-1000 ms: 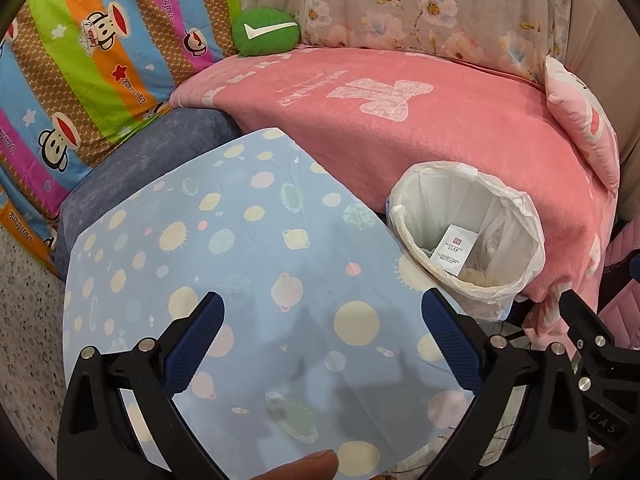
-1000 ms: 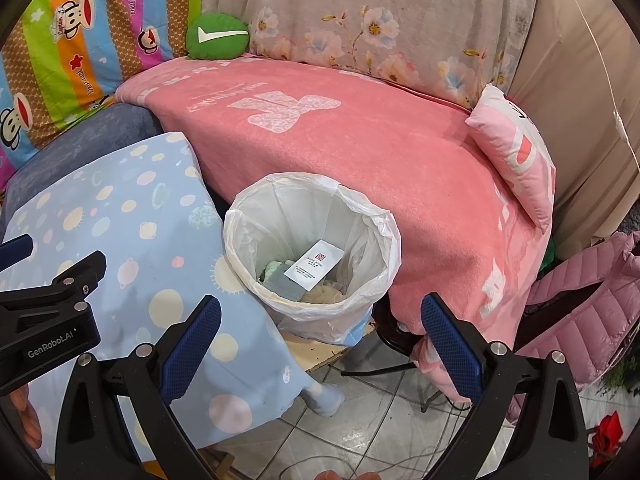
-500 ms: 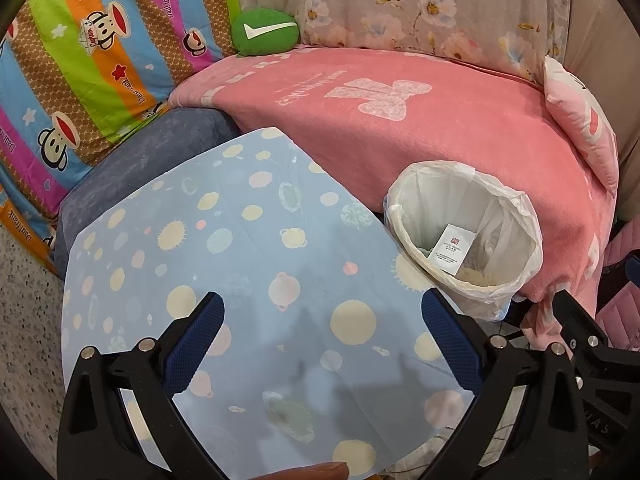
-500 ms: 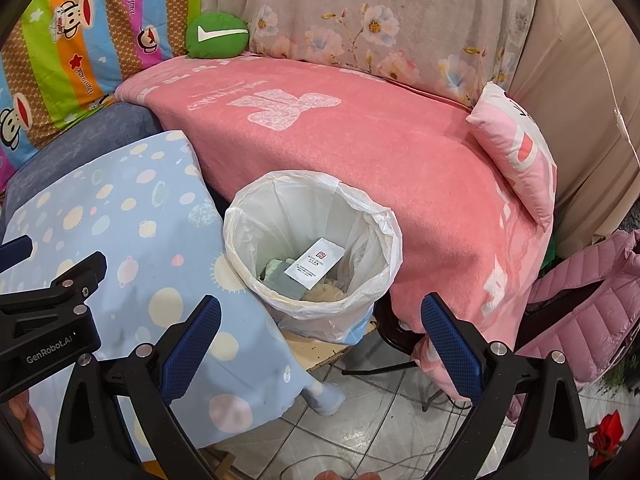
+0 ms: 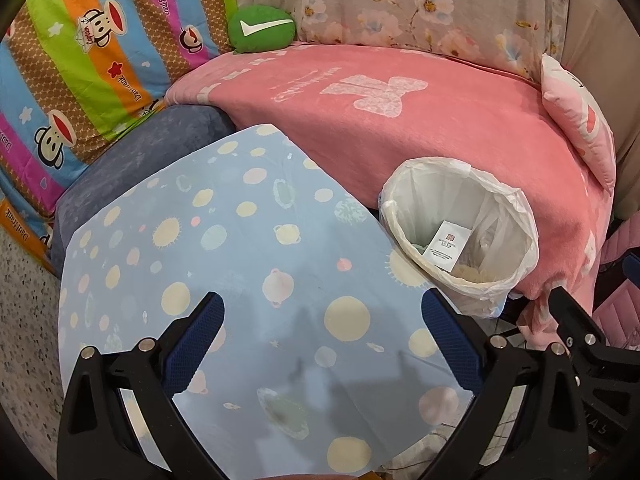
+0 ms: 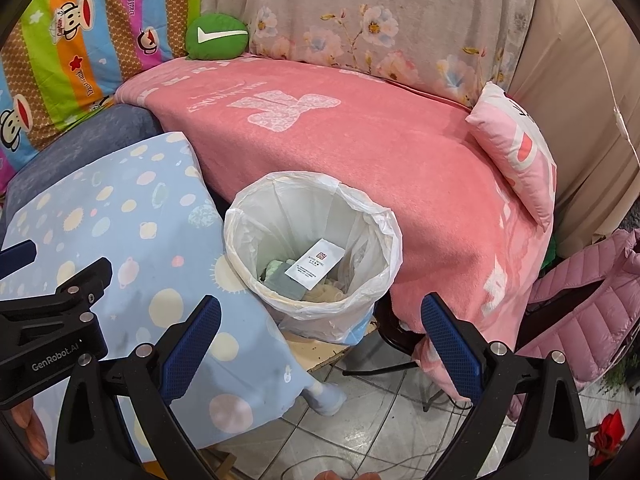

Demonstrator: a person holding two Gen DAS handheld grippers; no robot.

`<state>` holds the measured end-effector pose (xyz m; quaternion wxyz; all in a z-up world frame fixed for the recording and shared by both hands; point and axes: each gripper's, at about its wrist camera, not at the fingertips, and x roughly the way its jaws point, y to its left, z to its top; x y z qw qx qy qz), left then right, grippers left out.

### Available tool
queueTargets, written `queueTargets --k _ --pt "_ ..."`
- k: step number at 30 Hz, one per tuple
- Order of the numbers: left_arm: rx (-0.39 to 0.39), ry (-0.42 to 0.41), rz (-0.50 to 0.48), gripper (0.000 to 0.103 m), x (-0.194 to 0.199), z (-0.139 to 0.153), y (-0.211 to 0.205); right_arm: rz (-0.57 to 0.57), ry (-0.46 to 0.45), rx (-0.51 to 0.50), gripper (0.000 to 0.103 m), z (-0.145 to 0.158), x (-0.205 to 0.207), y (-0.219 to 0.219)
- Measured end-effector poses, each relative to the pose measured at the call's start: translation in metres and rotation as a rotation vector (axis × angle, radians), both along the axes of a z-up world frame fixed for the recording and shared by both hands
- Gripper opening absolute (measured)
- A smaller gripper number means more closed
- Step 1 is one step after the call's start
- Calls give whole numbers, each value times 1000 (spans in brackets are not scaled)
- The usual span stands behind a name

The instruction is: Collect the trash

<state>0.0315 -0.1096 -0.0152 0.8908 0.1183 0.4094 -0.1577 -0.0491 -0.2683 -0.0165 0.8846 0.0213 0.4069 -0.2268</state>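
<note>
White packet (image 6: 318, 263) lies in lined trash bin (image 6: 276, 192), frame centre, long axis running lower left to upper right. Left claw (image 5: 322, 344) wide, empty, over blue-clothed bench (image 5: 248, 264). Right claw (image 6: 321, 344) wide, empty, bin just above it in frame.

Print on bin's white packet (image 6: 315, 264) unreadable.

table (image 5: 280, 248): planet-print blue cloth | floor (image 6: 360, 412): tiled, cables

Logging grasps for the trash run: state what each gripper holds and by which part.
Nothing is held. The left gripper and right gripper are both open and empty; the trash bin stands apart, untouched.
</note>
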Motion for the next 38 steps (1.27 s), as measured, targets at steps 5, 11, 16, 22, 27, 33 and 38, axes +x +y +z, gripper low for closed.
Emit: queueTargets --k 5,11,16,22,27,33,38 --pt "1 -9 4 94 -1 0 0 0 0 1 96 1 0 0" --pt "2 -9 4 95 -1 -1 -2 -1 0 2 96 1 0 0" --pt "3 -11 3 94 -1 0 -2 0 0 1 96 1 0 -1" --pt "7 -14 -3 94 -2 -1 -1 0 -1 3 96 1 0 -2" --pt "8 -13 -2 94 -3 -1 -1 0 0 2 96 1 0 -2" --pt "4 -11 -5 95 -3 -2 0 0 -2 2 96 1 -1 -3" --pt "8 -3 -33 95 -3 -6 -2 -13 -11 11 96 2 -3 -2"
